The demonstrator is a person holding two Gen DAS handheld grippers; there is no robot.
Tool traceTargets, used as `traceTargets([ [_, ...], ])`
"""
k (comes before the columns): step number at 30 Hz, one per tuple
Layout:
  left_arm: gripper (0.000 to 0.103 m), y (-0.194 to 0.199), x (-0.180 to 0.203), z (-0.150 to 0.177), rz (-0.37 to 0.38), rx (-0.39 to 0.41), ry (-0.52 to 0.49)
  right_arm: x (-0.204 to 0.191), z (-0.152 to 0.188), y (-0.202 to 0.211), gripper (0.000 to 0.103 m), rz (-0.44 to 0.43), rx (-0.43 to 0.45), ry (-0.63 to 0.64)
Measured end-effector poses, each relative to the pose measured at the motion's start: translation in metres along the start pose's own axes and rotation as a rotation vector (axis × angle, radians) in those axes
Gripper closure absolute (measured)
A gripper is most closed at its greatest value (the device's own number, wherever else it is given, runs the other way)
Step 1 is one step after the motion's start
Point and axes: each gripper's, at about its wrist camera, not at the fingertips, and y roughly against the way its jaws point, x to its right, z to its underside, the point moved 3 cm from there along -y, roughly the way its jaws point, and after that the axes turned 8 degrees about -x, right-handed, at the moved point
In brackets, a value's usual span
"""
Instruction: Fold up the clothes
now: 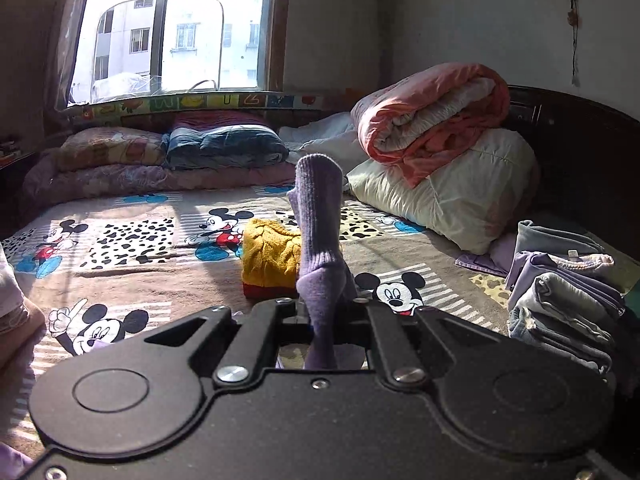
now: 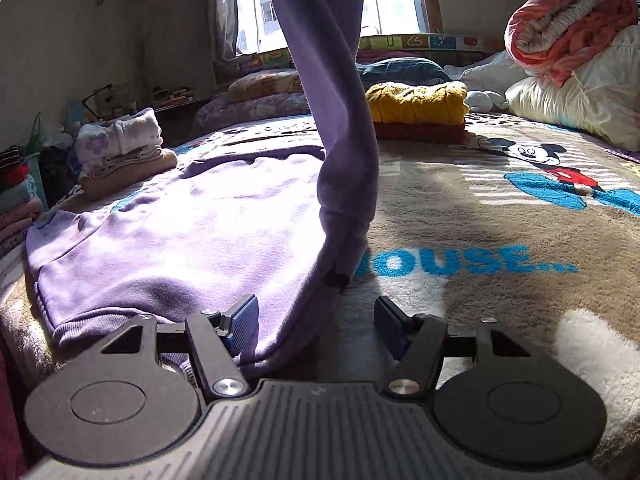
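My left gripper [image 1: 326, 312] is clamped on the ribbed cuff of a lilac fleece sweatshirt's sleeve [image 1: 320, 216], which stands up out of the jaws in the left wrist view, cuff end uppermost. The right wrist view shows the same sleeve [image 2: 336, 92] rising out of the top of the picture, while the sweatshirt's body [image 2: 168, 236] lies flat on the brown plush blanket printed with cartoon mice [image 2: 500, 240], hem towards me. My right gripper [image 2: 316, 322] is released, its blue-padded fingers [image 2: 244, 316] spread just above the blanket; the left pad sits over the sweatshirt's edge, the right pad over bare blanket (whether either pad touches fabric I cannot tell). Beyond the sleeve sits a folded mustard cable-knit sweater [image 2: 416, 102] on a folded red garment [image 2: 420, 131]. A stack of folded grey and lilac clothes [image 1: 560, 292] lies at the right of the bed in the left view, near a rolled coral-and-white quilt [image 1: 432, 116] on a cream pillow [image 1: 452, 192].
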Motion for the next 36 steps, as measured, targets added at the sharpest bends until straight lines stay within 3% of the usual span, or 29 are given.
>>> traceTargets([
  [4,0.099,0.019,-0.033,0.007,-0.025,0.020,0.041,0.002,0.002,0.002,0.047,0.021,0.016,0.002],
  [16,0.099,0.056,-0.144,0.062,-0.093,0.032,0.228,-0.023,0.013,0.003,0.047,0.120,0.013,0.188],
  [24,0.099,0.057,-0.215,0.126,-0.115,0.038,0.390,-0.033,0.016,0.003,0.047,0.174,0.030,0.273],
  [36,0.099,0.046,-0.263,0.225,-0.141,0.046,0.584,-0.044,0.020,0.003,0.047,0.223,0.051,0.373],
])
